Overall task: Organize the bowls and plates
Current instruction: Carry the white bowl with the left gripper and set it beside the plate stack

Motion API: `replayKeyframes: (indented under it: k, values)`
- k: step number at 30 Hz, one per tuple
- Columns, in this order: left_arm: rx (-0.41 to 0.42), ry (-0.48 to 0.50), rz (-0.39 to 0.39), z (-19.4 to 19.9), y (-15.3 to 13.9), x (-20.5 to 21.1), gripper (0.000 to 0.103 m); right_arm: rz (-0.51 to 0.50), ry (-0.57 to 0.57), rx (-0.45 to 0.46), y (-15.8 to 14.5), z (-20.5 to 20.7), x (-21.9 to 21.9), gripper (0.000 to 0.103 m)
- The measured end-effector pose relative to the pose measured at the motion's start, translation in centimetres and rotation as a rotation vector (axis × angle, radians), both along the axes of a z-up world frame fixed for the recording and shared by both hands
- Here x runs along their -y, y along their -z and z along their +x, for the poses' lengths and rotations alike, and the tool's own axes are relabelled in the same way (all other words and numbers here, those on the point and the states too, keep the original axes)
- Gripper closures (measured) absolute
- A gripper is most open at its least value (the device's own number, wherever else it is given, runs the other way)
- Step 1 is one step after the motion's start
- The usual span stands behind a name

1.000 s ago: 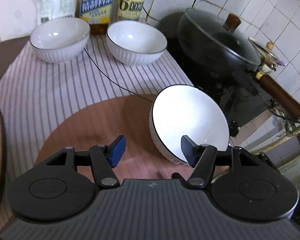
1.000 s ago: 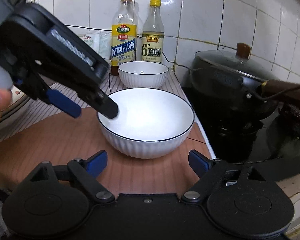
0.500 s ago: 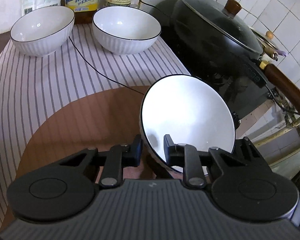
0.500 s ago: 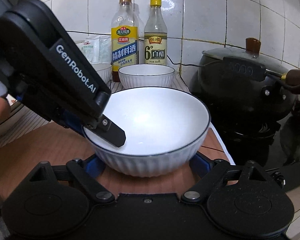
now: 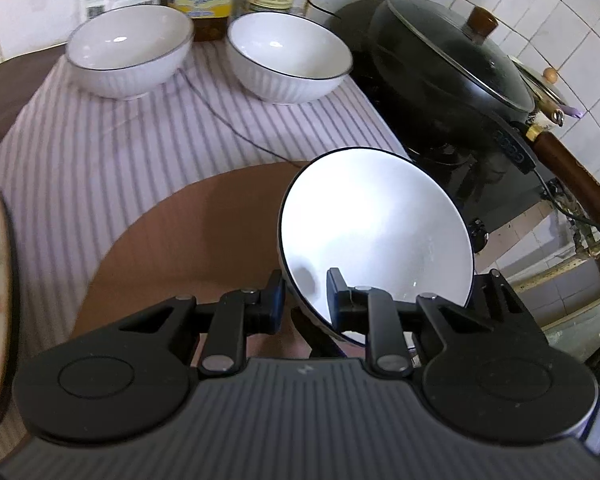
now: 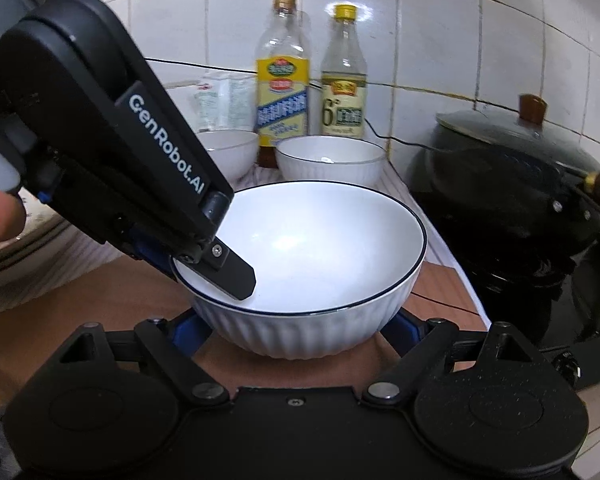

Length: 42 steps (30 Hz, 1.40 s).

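near bowl (image 6: 308, 268): on brown mat, in front of two rear bowls (image 5: 288, 62) | left gripper (image 5: 304, 300): clamped on rim | right gripper (image 6: 296, 330): jaws wide, flanking base | handling: glazed ceramic, rigid, slippery, chippable; rim pinch suits

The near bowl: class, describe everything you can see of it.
The near bowl is white, glossy like ceramic, with a thin dark rim line and ribbed outside, and empty. It sits on the brown mat, in front of two matching bowls. The left claw pinches its rim, one finger inside. The right claw brackets its base, open.
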<state>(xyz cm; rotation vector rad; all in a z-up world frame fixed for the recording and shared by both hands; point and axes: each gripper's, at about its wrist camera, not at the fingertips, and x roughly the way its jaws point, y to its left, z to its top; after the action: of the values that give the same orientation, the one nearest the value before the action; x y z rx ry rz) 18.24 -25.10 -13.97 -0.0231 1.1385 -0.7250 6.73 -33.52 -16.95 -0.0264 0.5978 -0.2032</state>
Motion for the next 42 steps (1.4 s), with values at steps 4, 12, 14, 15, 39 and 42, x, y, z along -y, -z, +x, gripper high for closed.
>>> replayKeyframes:
  k: [4, 12, 14, 15, 39, 42]
  values:
    - [-0.003, -0.026, 0.021, 0.4, -0.8, -1.9, 0.083, -0.005, -0.041, 0.000, -0.7, 0.6, -1.7, 0.011]
    - [-0.006, -0.109, 0.053, 1.3, -1.8, -6.3, 0.083, -0.009, -0.166, 0.010, -1.4, 2.5, -4.8, 0.011]
    - [0.004, -0.125, 0.072, 1.5, -1.9, -7.0, 0.083, 0.000, -0.197, 0.008, -1.4, 3.2, -5.4, 0.011]
    - [0.010, -0.133, 0.084, 1.6, -1.8, -7.2, 0.083, 0.004, -0.210, 0.006, -1.3, 3.4, -5.6, 0.011]
    - [0.038, -0.195, 0.203, 3.6, 0.4, -8.5, 0.079, 0.043, -0.255, -0.091, 1.1, 7.0, -7.2, 0.009]
    - [0.044, -0.189, 0.184, 3.6, -0.2, -9.1, 0.079, 0.043, -0.227, -0.091, 0.3, 5.8, -7.1, 0.009]
